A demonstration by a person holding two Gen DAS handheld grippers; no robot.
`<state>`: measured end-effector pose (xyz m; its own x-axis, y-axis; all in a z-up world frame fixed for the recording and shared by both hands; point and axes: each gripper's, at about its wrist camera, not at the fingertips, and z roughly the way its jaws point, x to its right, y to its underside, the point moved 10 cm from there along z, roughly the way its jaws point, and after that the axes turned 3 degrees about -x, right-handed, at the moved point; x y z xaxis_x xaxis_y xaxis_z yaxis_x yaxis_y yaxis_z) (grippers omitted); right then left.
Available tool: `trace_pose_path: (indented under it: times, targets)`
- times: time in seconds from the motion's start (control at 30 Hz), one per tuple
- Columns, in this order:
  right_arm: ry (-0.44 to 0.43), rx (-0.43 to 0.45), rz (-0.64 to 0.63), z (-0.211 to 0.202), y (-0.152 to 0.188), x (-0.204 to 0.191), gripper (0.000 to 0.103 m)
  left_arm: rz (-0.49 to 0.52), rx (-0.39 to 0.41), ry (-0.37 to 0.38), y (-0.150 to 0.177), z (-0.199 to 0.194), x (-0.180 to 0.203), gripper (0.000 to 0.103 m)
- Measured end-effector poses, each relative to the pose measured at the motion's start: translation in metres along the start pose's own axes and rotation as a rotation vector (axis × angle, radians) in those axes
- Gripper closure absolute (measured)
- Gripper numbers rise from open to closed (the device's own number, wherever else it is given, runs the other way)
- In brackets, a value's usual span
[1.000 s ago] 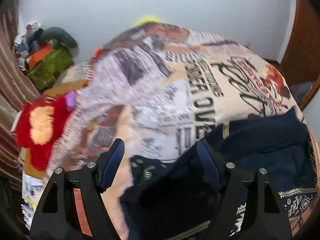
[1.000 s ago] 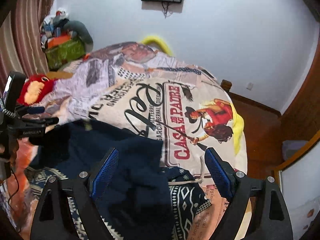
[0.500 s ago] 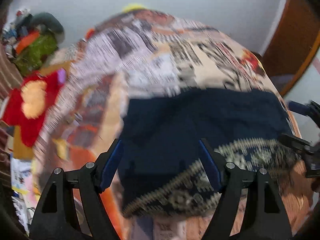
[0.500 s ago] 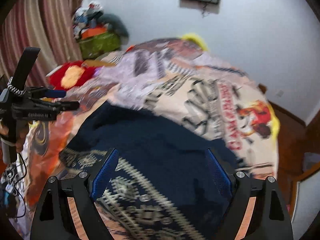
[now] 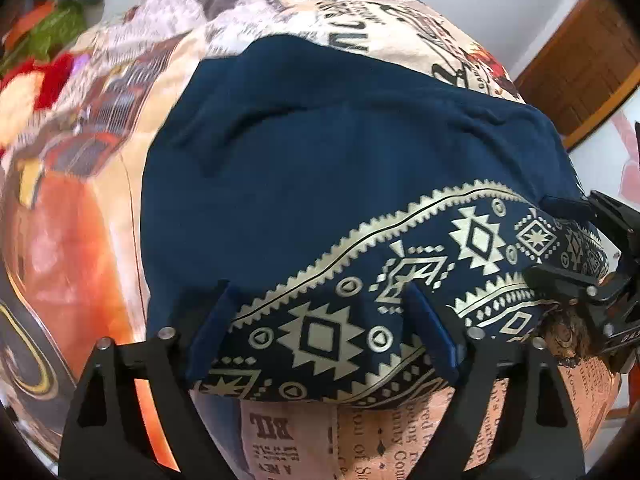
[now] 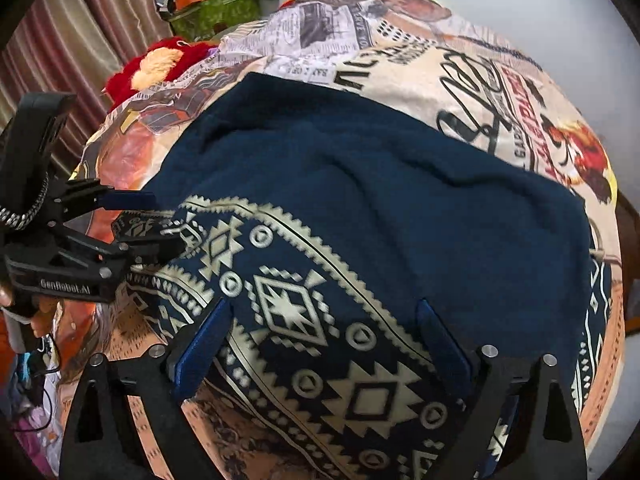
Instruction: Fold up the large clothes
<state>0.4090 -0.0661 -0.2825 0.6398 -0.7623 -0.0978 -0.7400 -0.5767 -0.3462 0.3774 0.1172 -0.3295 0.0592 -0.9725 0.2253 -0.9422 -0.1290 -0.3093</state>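
Note:
A large navy garment with a cream geometric band lies folded on the printed bedspread. My left gripper hangs over the near left corner, its jaws opening. The patterned hem lies between the fingers and the pads do not press it. My right gripper stands over the near right part of the garment, jaws also opening, the patterned band between the fingers and loose. The right wrist view shows the left gripper from the side at the cloth's corner. The left wrist view has the right gripper at the far right edge.
A red plush toy lies at the bed's far left, with a green bag and clutter behind it. Striped curtains hang on the left. A wooden door stands to the right. The bedspread beyond the garment is bare.
Both grippers came down toward the bed and tilted steeply. The lifted navy cloth now lies spread and folded on the bedspread, and both pairs of jaws stand wider.

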Motion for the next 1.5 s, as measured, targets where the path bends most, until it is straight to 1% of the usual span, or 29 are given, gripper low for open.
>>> trace_pose_path:
  times: [0.1, 0.23, 0.37, 0.47, 0.57, 0.6, 0.63, 0.77, 0.87, 0.93, 1.0, 1.03, 1.07, 1.13, 1.2, 1.23, 1.27, 1.3, 1.33, 1.47, 1.5]
  targets:
    - [0.007, -0.004, -0.008, -0.005, 0.007, 0.005, 0.008, -0.031, 0.003, 0.024, 0.008, 0.0, -0.004, 0.011]
    - [0.019, -0.006, -0.014, -0.013, 0.017, 0.013, 0.007, -0.058, 0.016, 0.039, 0.015, -0.004, -0.007, 0.011]
    - [0.03, -0.018, 0.009, -0.016, 0.03, 0.022, 0.006, -0.071, 0.029, 0.02, 0.022, -0.011, -0.009, 0.011]
    - [0.058, -0.024, 0.016, -0.022, 0.033, 0.024, 0.006, -0.103, 0.047, -0.012, 0.024, -0.022, -0.016, 0.012]
    - [0.082, -0.011, 0.012, -0.033, 0.032, 0.022, 0.007, -0.167, 0.096, -0.018, 0.027, -0.041, -0.026, 0.012]
    - [0.088, 0.011, 0.005, -0.04, 0.028, 0.02, 0.006, -0.191, 0.11, -0.017, 0.029, -0.046, -0.029, 0.012]
    - [0.091, 0.026, 0.0, -0.045, 0.025, 0.018, 0.006, -0.222, 0.142, -0.007, 0.031, -0.053, -0.034, 0.012]
    - [0.107, 0.125, -0.012, -0.072, 0.001, 0.01, 0.006, -0.369, 0.176, 0.09, 0.04, -0.069, -0.049, 0.012]
    - [0.097, 0.175, -0.016, -0.08, -0.019, -0.001, 0.006, -0.479, 0.172, 0.17, 0.047, -0.063, -0.054, 0.012]
    - [0.1, 0.189, -0.018, -0.078, -0.031, -0.006, 0.006, -0.538, 0.172, 0.225, 0.053, -0.058, -0.055, 0.012]
    - [0.091, 0.173, -0.021, -0.065, -0.038, -0.014, 0.006, -0.586, 0.161, 0.293, 0.059, -0.051, -0.054, 0.012]
    - [0.085, 0.154, -0.02, -0.056, -0.039, -0.017, 0.006, -0.615, 0.148, 0.332, 0.062, -0.046, -0.053, 0.012]
    - [0.079, 0.118, -0.016, -0.042, -0.039, -0.019, 0.006, -0.642, 0.13, 0.371, 0.064, -0.04, -0.051, 0.012]
    - [0.073, 0.06, -0.005, -0.021, -0.034, -0.02, 0.006, -0.682, 0.094, 0.438, 0.068, -0.03, -0.047, 0.012]
    - [0.05, -0.012, 0.002, 0.002, -0.024, -0.023, 0.006, -0.705, 0.06, 0.495, 0.067, -0.02, -0.042, 0.012]
    - [0.036, -0.033, 0.004, 0.009, -0.019, -0.024, 0.006, -0.716, 0.052, 0.519, 0.067, -0.016, -0.04, 0.012]
    - [0.032, -0.032, 0.008, 0.013, -0.016, -0.025, 0.005, -0.731, 0.041, 0.549, 0.065, -0.01, -0.037, 0.012]
    - [0.027, -0.022, 0.007, 0.015, -0.014, -0.026, 0.001, -0.741, 0.037, 0.568, 0.065, -0.007, -0.036, 0.012]
    - [0.021, -0.021, -0.002, 0.015, -0.012, -0.028, 0.0, -0.749, 0.042, 0.576, 0.062, -0.005, -0.035, 0.012]
    - [0.02, -0.043, -0.048, 0.017, -0.007, -0.033, 0.0, -0.748, 0.066, 0.592, 0.047, 0.002, -0.034, 0.012]
    - [0.016, -0.045, -0.046, 0.018, -0.007, -0.033, 0.0, -0.759, 0.071, 0.611, 0.039, 0.007, -0.034, 0.012]
